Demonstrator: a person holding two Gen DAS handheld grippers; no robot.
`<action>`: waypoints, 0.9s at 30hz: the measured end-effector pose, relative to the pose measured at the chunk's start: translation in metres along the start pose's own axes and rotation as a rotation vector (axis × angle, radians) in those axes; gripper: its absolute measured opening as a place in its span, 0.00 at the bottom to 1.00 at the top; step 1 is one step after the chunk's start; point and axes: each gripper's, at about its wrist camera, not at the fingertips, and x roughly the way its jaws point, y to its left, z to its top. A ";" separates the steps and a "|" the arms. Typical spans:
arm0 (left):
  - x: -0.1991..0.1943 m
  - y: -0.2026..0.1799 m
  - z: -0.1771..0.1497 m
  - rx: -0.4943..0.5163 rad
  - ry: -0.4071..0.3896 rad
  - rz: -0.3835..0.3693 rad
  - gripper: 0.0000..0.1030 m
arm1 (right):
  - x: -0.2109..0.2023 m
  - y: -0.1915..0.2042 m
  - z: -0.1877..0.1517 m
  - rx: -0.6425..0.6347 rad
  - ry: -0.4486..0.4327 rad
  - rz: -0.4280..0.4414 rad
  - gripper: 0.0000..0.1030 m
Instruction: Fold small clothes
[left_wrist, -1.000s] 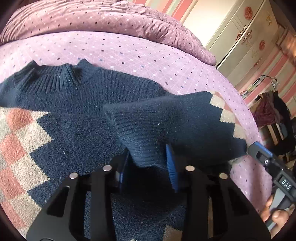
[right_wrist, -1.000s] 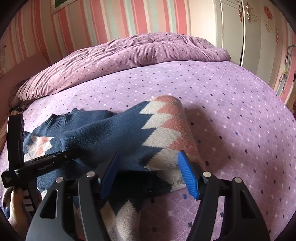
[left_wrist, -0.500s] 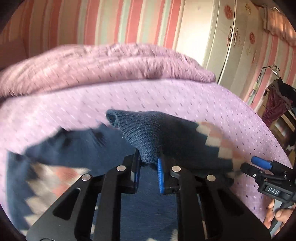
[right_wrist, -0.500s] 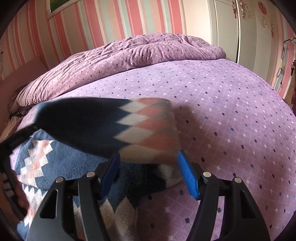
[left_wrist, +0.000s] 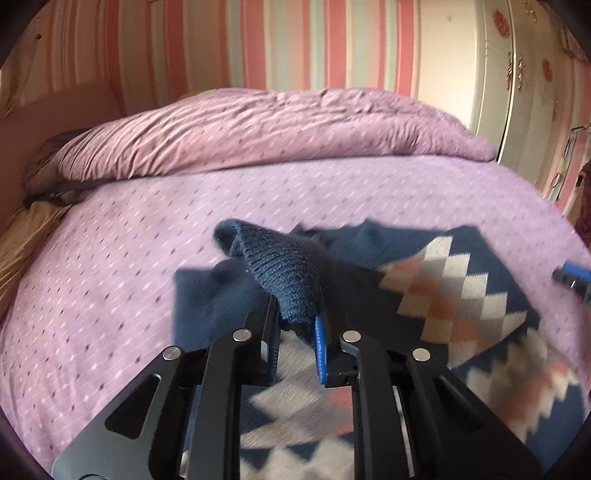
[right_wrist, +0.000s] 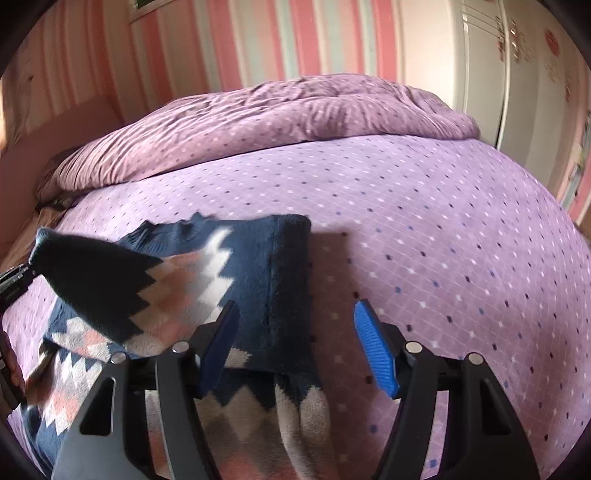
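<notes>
- Left claw (left_wrist: 297, 341) is clamped on the ribbed cuff (left_wrist: 284, 280) of the sweater (left_wrist: 454, 291) and holds the sleeve lifted above the body.
- Right claw (right_wrist: 295, 347) has its jaws apart; the sweater edge lies between them, but the pads do not press it.
- Sweater lies on the bed (right_wrist: 443, 229), toward its near-left part in the right view; a folded part is up in the air.
- Knit looks soft, thick and light. It will sag and stretch, not slip.
- Ribbed cuff and the seam edges are the firm places to grip, I think.
</notes>
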 end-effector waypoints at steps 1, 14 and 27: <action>0.003 0.006 -0.007 -0.004 0.015 0.002 0.13 | -0.001 0.006 0.000 -0.011 0.000 0.003 0.64; 0.040 0.043 -0.055 -0.051 0.162 0.056 0.68 | -0.001 0.020 -0.001 -0.022 0.013 0.022 0.64; 0.033 0.042 -0.022 -0.091 0.092 -0.047 0.97 | 0.017 0.037 0.000 -0.031 0.037 0.051 0.67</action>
